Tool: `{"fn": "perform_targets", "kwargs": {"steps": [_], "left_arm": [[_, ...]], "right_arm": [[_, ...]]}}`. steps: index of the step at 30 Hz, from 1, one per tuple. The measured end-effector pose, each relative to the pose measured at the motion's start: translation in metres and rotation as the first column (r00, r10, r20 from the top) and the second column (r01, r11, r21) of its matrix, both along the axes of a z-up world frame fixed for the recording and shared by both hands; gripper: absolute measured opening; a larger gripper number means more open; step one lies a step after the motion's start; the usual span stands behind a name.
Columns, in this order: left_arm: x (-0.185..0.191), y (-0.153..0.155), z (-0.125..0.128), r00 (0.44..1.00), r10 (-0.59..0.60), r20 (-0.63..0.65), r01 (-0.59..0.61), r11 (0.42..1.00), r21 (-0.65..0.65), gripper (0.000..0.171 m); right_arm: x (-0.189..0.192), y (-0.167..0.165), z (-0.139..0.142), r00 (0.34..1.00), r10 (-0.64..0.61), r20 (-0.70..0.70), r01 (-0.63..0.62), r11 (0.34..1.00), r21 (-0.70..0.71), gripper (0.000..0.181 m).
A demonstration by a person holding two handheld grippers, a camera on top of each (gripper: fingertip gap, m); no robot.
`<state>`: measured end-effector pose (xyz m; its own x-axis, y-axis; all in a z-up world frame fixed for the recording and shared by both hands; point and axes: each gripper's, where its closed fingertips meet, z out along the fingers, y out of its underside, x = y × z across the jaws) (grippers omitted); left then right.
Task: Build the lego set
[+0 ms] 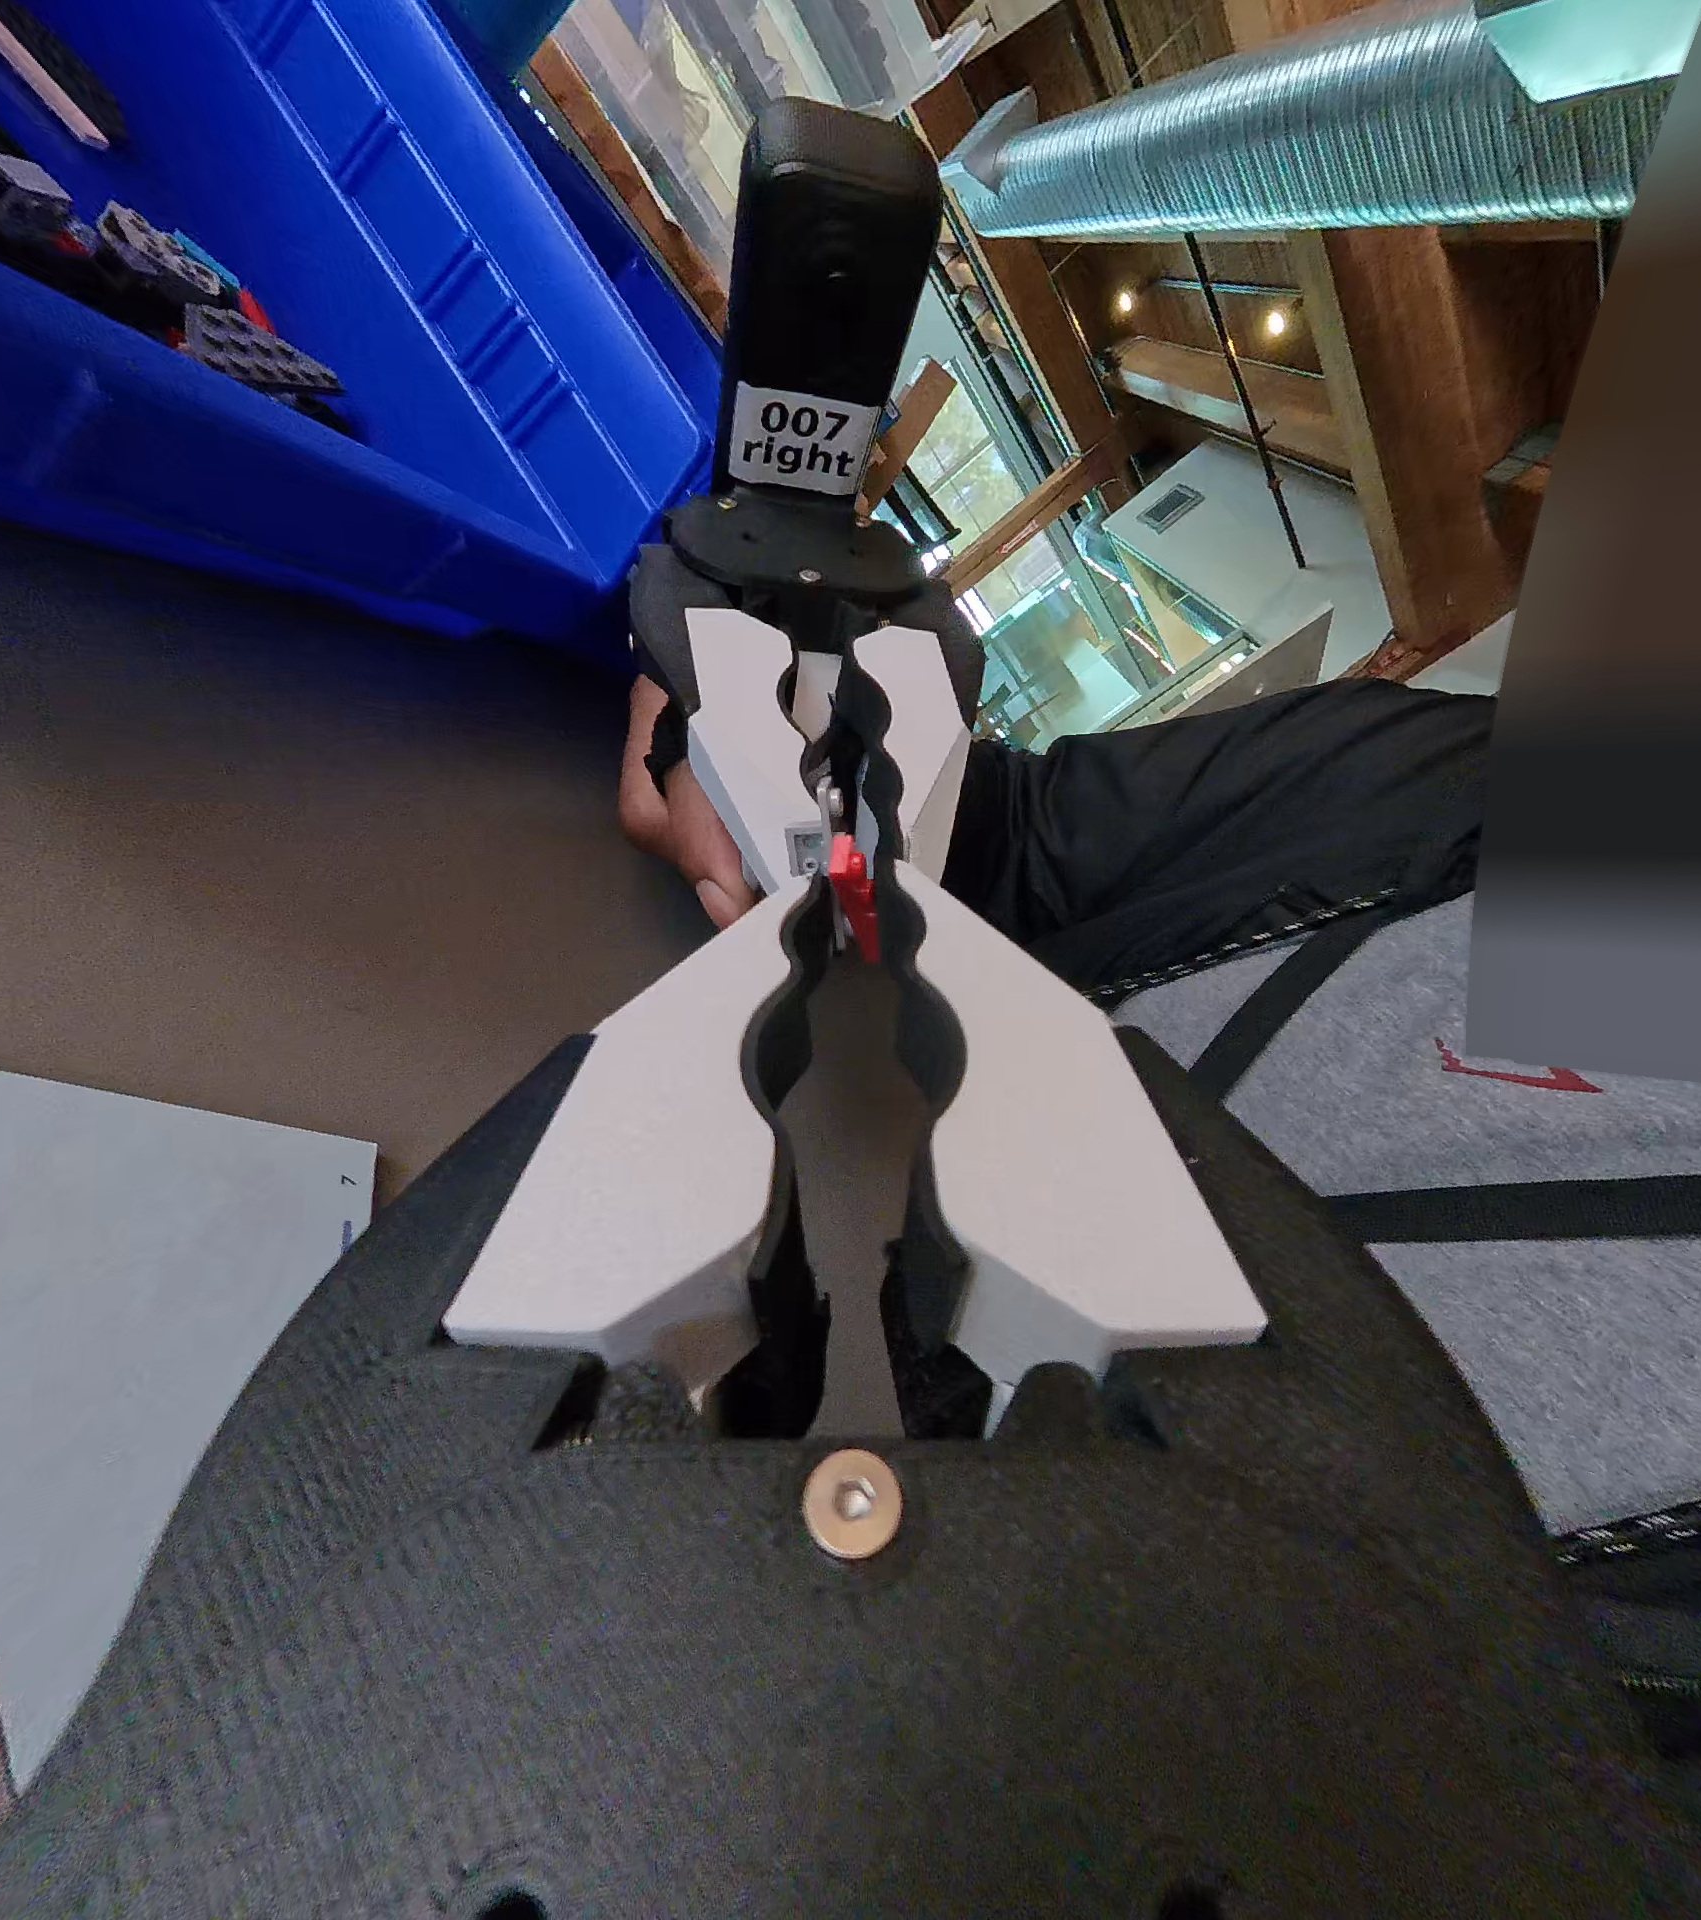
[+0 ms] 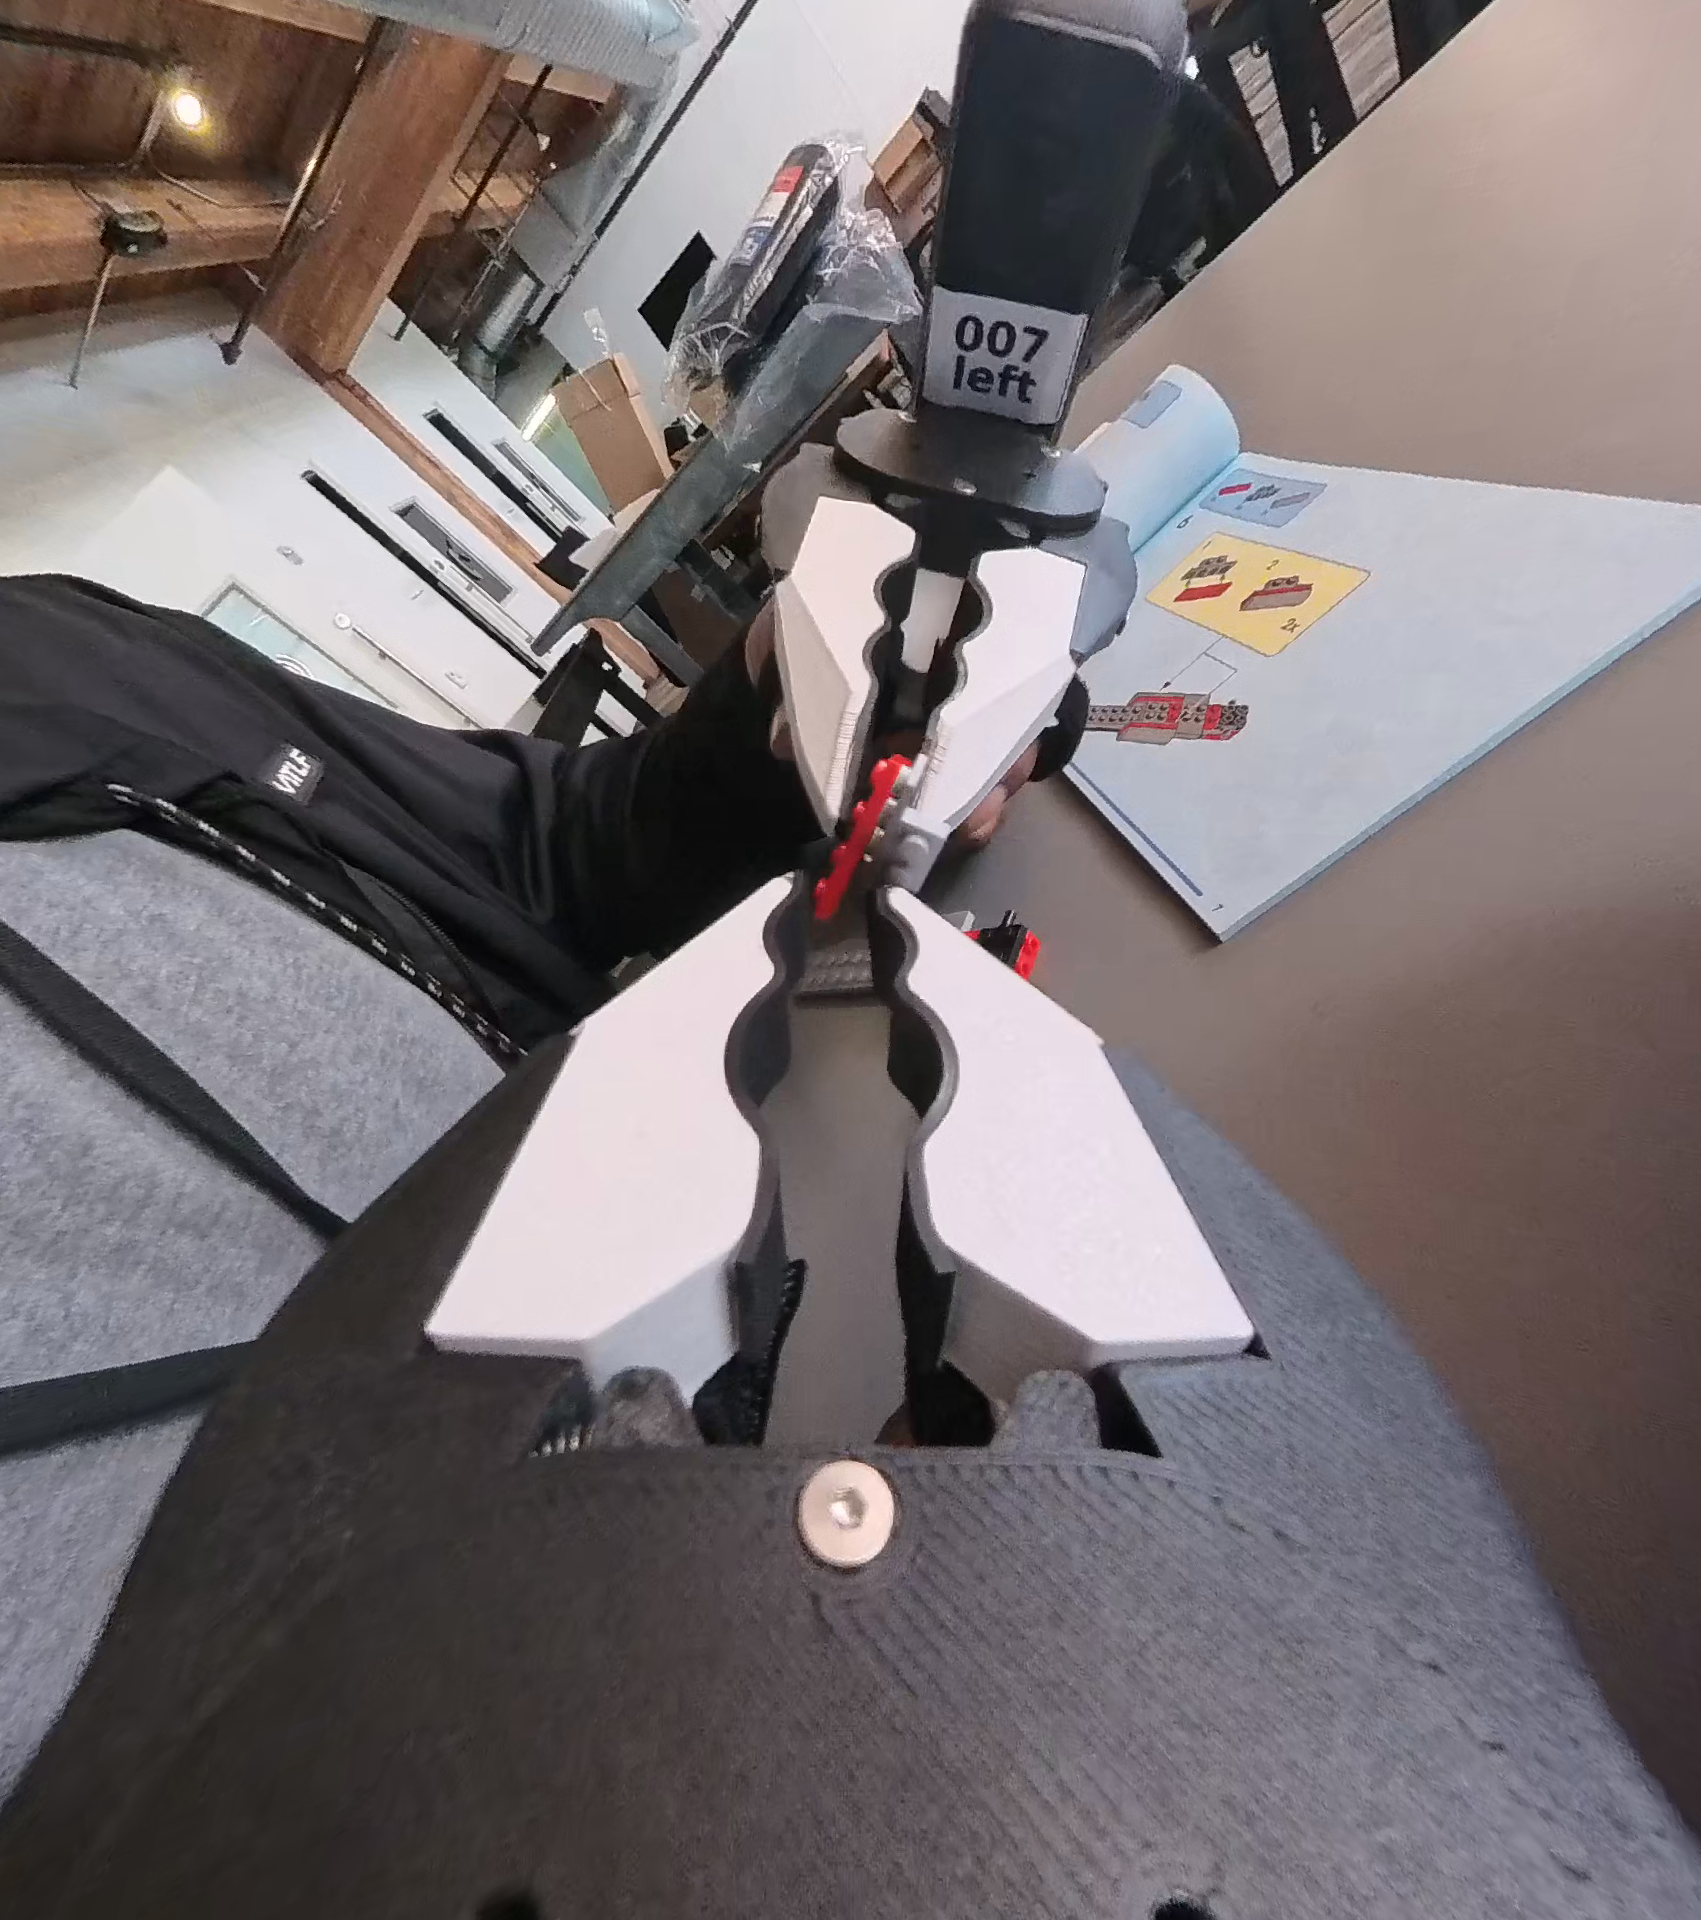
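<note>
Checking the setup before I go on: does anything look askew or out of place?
Nothing stands out. The left gripper and right gripper meet tip to tip on the red piece and grey piece.

Blue bin and booklet flank bare table between

- Both views are evenly lit and fairly bright, with soft, weak shadows
- Small ceiling lamps glow at 1 o'clock in the left wrist view; another lamp flares at 11 o'clock in the right wrist view
- Daylight washes out the windows near the centre top
- Wide-angle bending curves straight lines toward every edge
- The grey cloth at 9 o'clock smears with motion blur
- A flat blurred patch covers 3 o'clock in the left wrist view
</note>
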<state>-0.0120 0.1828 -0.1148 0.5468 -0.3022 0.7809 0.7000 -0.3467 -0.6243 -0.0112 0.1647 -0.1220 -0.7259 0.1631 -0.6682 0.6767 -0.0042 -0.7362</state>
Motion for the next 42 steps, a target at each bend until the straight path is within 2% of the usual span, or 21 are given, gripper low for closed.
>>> {"fn": "perform_targets", "kwargs": {"steps": [6, 9, 11, 15, 18, 24, 27, 31, 34, 42], "left_arm": [[-0.006, -0.002, 0.007, 0.999, 0.022, 0.043, -0.024, 0.999, 0.034, 0.007], [-0.010, -0.004, 0.011, 0.997, 0.032, 0.069, -0.035, 0.998, 0.054, 0.007], [-0.013, -0.006, 0.013, 0.995, 0.043, 0.089, -0.048, 0.997, 0.057, 0.007], [-0.020, -0.010, 0.017, 0.988, 0.058, 0.145, -0.069, 0.995, 0.066, 0.007], [-0.018, -0.011, 0.020, 0.983, 0.047, 0.178, -0.061, 0.995, 0.074, 0.007], [-0.009, -0.007, 0.018, 0.978, 0.010, 0.208, -0.025, 0.997, 0.069, 0.007], [-0.004, -0.005, 0.019, 0.977, -0.011, 0.214, -0.004, 0.997, 0.073, 0.007], [0.001, -0.003, 0.018, 0.977, -0.031, 0.213, 0.017, 0.997, 0.069, 0.007], [0.003, -0.003, 0.018, 0.975, -0.043, 0.218, 0.028, 0.997, 0.072, 0.007], [0.010, -0.005, 0.013, 0.990, -0.060, 0.126, 0.057, 0.998, 0.023, 0.008]], "right_arm": [[-0.002, 0.002, 0.001, 0.999, -0.016, -0.042, 0.016, 1.000, 0.016, 0.017], [-0.007, 0.004, 0.002, 0.988, -0.052, -0.142, 0.059, 0.997, 0.051, 0.022], [-0.016, 0.009, 0.005, 0.956, -0.111, -0.270, 0.137, 0.988, 0.077, 0.034], [-0.031, 0.018, 0.016, 0.817, -0.214, -0.535, 0.309, 0.946, 0.093, 0.050], [-0.030, 0.015, 0.020, 0.691, -0.191, -0.698, 0.370, 0.922, 0.114, 0.060], [-0.023, 0.005, 0.017, 0.520, -0.094, -0.849, 0.421, 0.893, 0.159, 0.060], [-0.021, 0.003, 0.013, 0.462, -0.047, -0.886, 0.436, 0.881, 0.181, 0.057], [-0.018, 0.002, 0.018, 0.441, -0.058, -0.896, 0.427, 0.891, 0.153, 0.047], [-0.017, 0.003, 0.019, 0.450, -0.066, -0.890, 0.417, 0.897, 0.144, 0.038], [-0.010, 0.000, 0.013, 0.546, -0.047, -0.836, 0.330, 0.930, 0.163, 0.037]]}}
